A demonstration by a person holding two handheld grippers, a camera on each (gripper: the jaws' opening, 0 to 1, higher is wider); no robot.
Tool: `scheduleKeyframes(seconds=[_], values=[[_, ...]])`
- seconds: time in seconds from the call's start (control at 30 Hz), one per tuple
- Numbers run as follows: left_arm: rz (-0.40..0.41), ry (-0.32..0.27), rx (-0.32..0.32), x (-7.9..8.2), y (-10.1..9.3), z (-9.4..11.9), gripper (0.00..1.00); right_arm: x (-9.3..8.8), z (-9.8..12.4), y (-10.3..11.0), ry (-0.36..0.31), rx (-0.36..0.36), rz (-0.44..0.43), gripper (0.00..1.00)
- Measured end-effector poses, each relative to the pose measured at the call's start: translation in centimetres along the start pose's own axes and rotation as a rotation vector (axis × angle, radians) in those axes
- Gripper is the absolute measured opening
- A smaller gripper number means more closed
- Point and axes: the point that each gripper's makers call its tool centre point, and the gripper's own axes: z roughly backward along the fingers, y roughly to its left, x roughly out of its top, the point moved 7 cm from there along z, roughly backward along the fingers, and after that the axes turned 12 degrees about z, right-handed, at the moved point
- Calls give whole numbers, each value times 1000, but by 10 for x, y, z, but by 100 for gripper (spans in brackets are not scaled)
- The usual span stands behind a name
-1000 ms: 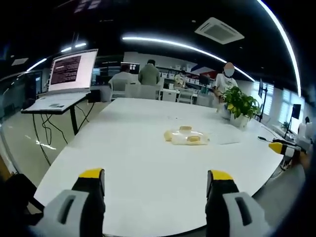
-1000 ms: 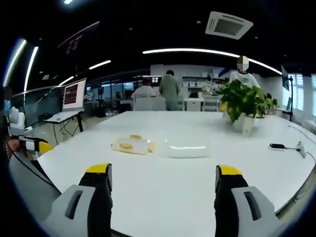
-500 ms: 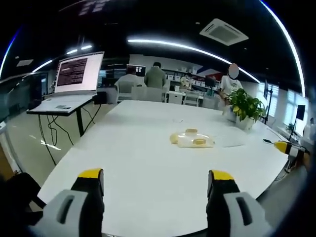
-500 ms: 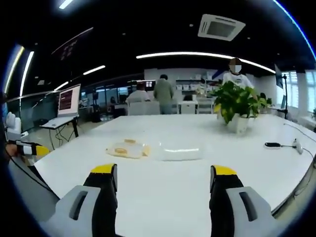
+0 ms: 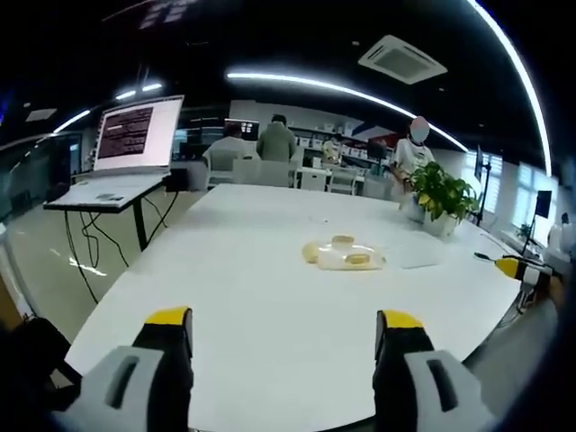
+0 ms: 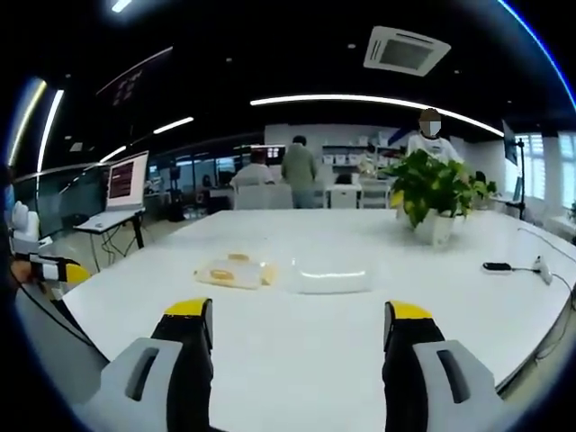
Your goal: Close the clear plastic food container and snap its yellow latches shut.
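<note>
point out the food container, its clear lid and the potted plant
food container (image 6: 232, 270), right gripper view, on its clear body between the yellow latches
clear lid (image 6: 331, 275), right gripper view, middle of the lid lying flat beside the container
potted plant (image 6: 434, 187), right gripper view, on the leaves above the white pot

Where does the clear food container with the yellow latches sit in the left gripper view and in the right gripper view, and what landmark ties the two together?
Left gripper view: the container lies on the white table, right of centre, beyond the open jaws.
Right gripper view: the container lies left of centre, with a clear lid-like piece beside it.
Shared landmark: the potted plant on the table's far side.
</note>
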Motion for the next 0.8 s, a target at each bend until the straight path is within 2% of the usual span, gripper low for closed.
scheduleKeyframes(seconds=[0.03,0.1,0.17,0.2,0.23,0.27,0.3,0.33,0.37,0.43,0.53,0.57,0.63,0.7,0.8], values=[[3,-4,-11,0,-1,1,82,0,0,2,7,12,9,75],[18,-56,-23,6,-2,2,84,2,0,4,9,22,39,73],[29,-45,-41,7,-3,3,89,6,1,6,-1,35,49,72],[20,-3,-101,4,-10,3,92,8,1,8,-8,64,67,72],[12,2,-115,4,-13,3,94,13,0,10,-14,126,128,71],[-3,-4,-93,9,-12,3,94,18,0,8,-22,130,162,68],[-18,-14,-97,14,-13,4,93,28,0,3,-58,132,197,66],[-37,-51,-113,23,-14,2,92,36,-1,0,-94,140,202,63],[-52,-62,-116,30,-15,1,92,46,-5,-4,-111,172,211,60],[-66,-73,-111,40,-16,-1,92,61,-13,-14,-123,188,236,60],[-145,-157,-156,79,-26,-14,91,76,-28,-27,-127,199,318,61],[-202,-162,-159,88,-29,-18,91,78,-30,-28,-129,204,328,61],[-387,-161,-187,108,-40,-34,90,86,-41,-38,-126,217,389,61],[-436,-194,-239,122,-52,-44,90,85,-53,-43,-85,263,413,63],[-485,-184,-305,137,-69,-57,89,87,-66,-51,-47,275,393,66]])
